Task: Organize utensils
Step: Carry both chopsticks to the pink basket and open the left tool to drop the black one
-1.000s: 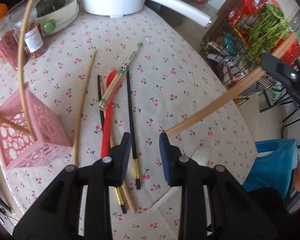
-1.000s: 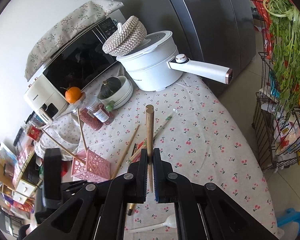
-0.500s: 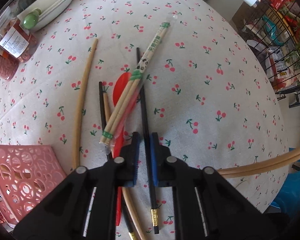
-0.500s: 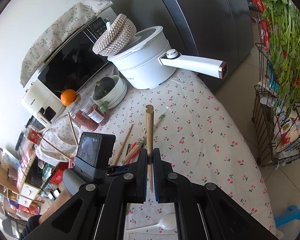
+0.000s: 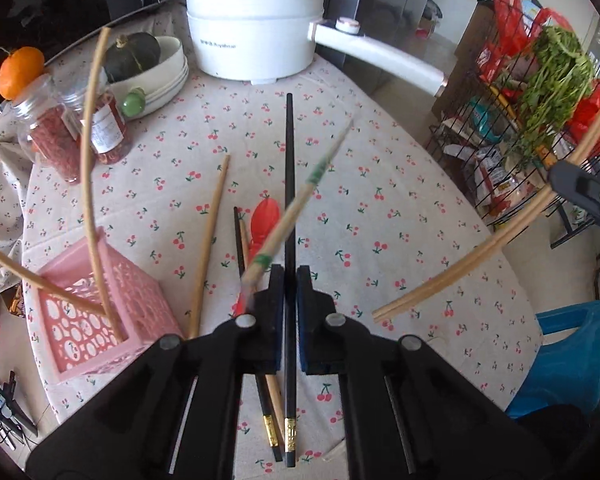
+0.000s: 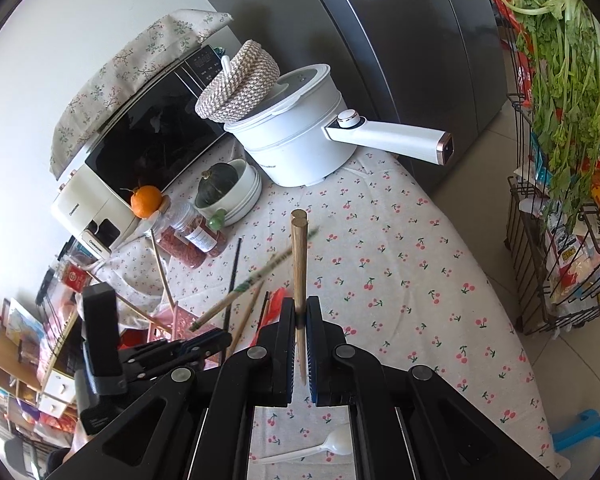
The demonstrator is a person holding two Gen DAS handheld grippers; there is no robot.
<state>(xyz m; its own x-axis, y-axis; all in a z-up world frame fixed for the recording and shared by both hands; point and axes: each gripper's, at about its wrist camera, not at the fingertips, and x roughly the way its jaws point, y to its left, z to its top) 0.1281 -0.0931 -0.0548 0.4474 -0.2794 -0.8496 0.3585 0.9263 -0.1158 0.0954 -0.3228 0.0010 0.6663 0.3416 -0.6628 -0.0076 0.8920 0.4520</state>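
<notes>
Left gripper (image 5: 286,280) having just been closing, now clamping a slim black lacquered chopstick with a gold band (image 5: 289,184) near its lower third, lifting it off the cherry-print counter (image 5: 400,216); a paper-wrapped pair of bamboo chopsticks with green bands (image 5: 296,208) blurring across beside it, apparently tipping off. Right gripper (image 6: 299,320) pinching shut on a pair of plain wooden chopsticks (image 6: 299,256), holding them upright. Judging the black stick light, rigid and slick, so likely pivoting in a single-point pinch; gripping nearer the middle looking safer. Waiting nearby: a pink perforated plastic basket (image 5: 140,304), already carrying thin bamboo sticks. Reading faint grey lettering on the white electric pot (image 5: 256,40), too small to make out; jar labels likewise illegible.
</notes>
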